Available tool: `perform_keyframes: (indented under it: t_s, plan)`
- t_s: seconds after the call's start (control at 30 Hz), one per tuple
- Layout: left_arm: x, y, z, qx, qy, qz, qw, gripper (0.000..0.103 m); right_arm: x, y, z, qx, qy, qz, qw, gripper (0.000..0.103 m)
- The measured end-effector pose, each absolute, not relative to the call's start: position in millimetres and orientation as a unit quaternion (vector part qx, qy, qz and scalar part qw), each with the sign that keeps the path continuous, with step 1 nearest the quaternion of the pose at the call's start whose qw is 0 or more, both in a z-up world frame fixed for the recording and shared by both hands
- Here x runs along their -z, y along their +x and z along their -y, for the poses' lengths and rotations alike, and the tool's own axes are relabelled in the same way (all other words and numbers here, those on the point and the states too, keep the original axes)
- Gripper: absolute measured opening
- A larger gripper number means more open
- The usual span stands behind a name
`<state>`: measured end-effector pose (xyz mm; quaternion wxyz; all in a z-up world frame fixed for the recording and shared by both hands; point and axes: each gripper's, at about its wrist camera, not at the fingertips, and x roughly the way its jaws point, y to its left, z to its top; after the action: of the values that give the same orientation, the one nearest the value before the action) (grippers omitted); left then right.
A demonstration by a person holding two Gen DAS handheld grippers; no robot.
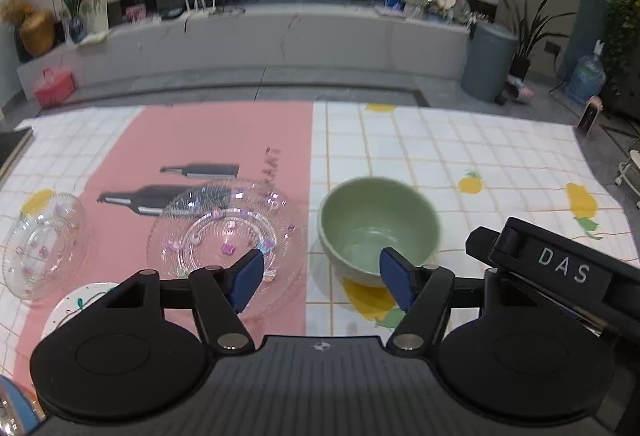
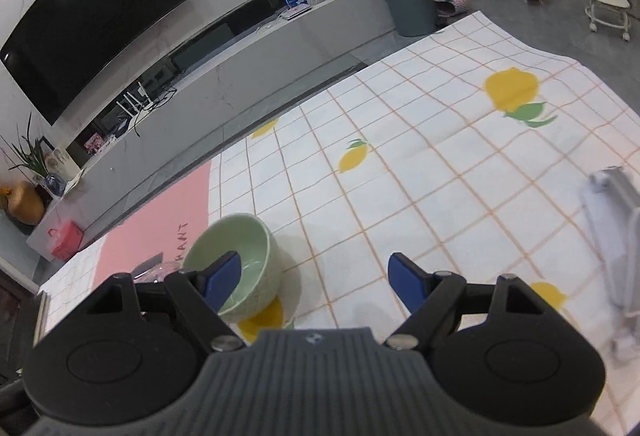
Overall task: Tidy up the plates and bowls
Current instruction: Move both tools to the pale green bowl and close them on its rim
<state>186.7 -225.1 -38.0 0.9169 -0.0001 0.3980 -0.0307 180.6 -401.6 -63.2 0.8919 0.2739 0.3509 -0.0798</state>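
A pale green bowl (image 1: 376,224) stands upright on the lemon-print tablecloth (image 1: 480,156). To its left lies a clear glass plate (image 1: 228,244) with small coloured dots, on a pink mat. Further left is a clear glass bowl (image 1: 44,244), and a white plate (image 1: 76,306) peeks out at the lower left. My left gripper (image 1: 322,266) hovers open, one blue pad over the glass plate's near edge and the other in front of the green bowl's near rim. My right gripper (image 2: 314,274) is open too, its left pad in front of the green bowl (image 2: 240,252). Neither holds anything.
The black body of the right-hand tool (image 1: 560,268) reaches in beside the green bowl. A pale grey rack (image 2: 616,236) stands at the cloth's right edge. Bare tablecloth (image 2: 440,156) stretches to the right of the bowl. Beyond the table's far edge is a TV bench.
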Motion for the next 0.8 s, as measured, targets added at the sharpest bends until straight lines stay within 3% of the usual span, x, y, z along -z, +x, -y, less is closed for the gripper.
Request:
perform_keyframes:
  t_s: [0.27, 0.4, 0.63, 0.67, 0.73, 0.8]
  plan:
    - [64, 213, 208, 0.034, -0.047, -0.41, 0.91, 0.074, 77, 194, 398, 0.077, 0.281, -0.35, 0.89, 0.072]
    - [73, 220, 207, 0.04, -0.072, -0.416, 0.906, 0.056, 86, 198, 397, 0.07, 0.313, -0.354, 0.879, 0.066]
    - [74, 221, 221, 0.041, -0.032, -0.396, 0.917, 0.041, 90, 199, 388, 0.068, 0.304, -0.341, 0.887, 0.047]
    - [74, 219, 223, 0.043, -0.028, -0.393, 0.918, 0.037, 91, 199, 388, 0.065, 0.306, -0.341, 0.886, 0.044]
    - [72, 213, 230, 0.045, -0.001, -0.379, 0.924, 0.029, 91, 198, 387, 0.051, 0.311, -0.335, 0.888, 0.022]
    - [70, 208, 228, 0.047, -0.015, -0.378, 0.924, 0.014, 90, 198, 388, 0.035, 0.321, -0.338, 0.884, 0.012]
